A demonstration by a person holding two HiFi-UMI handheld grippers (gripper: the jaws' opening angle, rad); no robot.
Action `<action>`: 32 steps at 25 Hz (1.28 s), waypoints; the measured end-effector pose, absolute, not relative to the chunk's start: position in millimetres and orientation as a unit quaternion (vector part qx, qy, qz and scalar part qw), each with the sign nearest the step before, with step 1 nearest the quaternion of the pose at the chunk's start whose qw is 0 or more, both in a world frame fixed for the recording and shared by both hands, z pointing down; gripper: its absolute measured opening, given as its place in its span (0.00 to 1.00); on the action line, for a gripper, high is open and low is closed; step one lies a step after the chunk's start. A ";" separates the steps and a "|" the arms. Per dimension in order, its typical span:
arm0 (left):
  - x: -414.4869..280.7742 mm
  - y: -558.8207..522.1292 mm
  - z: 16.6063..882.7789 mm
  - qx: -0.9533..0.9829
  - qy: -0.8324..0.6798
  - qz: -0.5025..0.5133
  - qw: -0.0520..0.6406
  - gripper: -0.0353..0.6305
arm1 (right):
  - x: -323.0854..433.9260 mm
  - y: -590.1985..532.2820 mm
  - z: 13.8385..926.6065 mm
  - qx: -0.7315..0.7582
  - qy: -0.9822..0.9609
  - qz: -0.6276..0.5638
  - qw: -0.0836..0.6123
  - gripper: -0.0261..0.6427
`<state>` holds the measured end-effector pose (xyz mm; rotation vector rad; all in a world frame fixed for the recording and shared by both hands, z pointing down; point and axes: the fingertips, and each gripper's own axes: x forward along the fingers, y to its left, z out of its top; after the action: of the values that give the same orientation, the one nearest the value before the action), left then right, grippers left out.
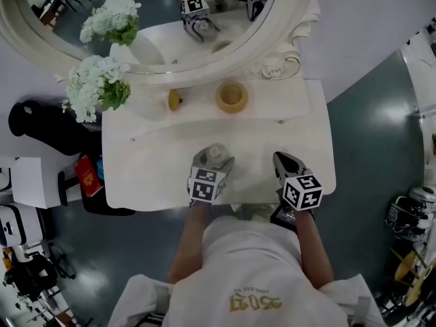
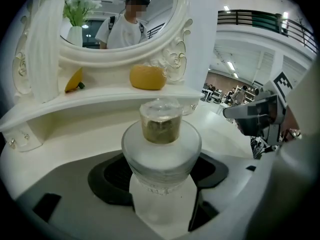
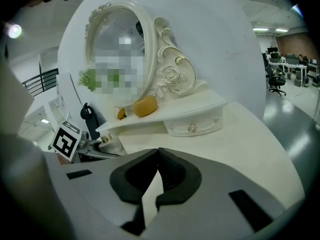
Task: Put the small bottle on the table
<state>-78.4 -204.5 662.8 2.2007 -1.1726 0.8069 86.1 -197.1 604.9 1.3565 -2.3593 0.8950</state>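
Grasping the small bottle (image 2: 161, 154), the left hand-held gripper (image 1: 214, 159) is over the surface (image 1: 157, 169). The right hand-held gripper (image 1: 281, 159) is clenched, empty.

one bottle (image 2: 161, 149), two tools (left tool (image 1: 214, 161), right tool (image 1: 281, 160)), one vase (image 1: 144, 103), one mirror (image 1: 158, 3), one yellow bowl (image 1: 231, 96), one table (image 1: 153, 172).

The person's left forearm (image 1: 193, 240) reaches forward with the left gripper (image 1: 214, 158) pointing away from the body. Its jaws are closed on the sides of the small bottle (image 2: 161, 156), which stands upright between them. The right forearm (image 1: 312, 240) runs alongside, and the right gripper (image 1: 284, 161) sits level with the left one and apart from it, its jaws pressed together at the tips with nothing between them.
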 end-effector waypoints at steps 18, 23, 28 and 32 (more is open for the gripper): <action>-65.9 -221.0 681.8 0.816 -0.423 0.326 0.222 0.57 | 81.9 -212.6 631.1 0.448 -0.813 0.335 0.161 0.06; -63.3 -218.4 686.4 0.814 -0.415 0.358 0.192 0.57 | 81.2 -215.6 632.9 0.447 -0.813 0.337 0.161 0.06; -63.4 -219.2 686.2 0.812 -0.416 0.360 0.192 0.57 | 83.1 -215.6 632.8 0.447 -0.813 0.336 0.161 0.06; -62.7 -218.9 686.0 0.812 -0.416 0.361 0.196 0.57 | 86.0 -212.0 631.1 0.449 -0.813 0.335 0.161 0.06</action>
<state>-62.7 -218.9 686.0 2.2745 -1.1642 1.0102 86.0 -212.0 631.1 1.2818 -2.3208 0.9557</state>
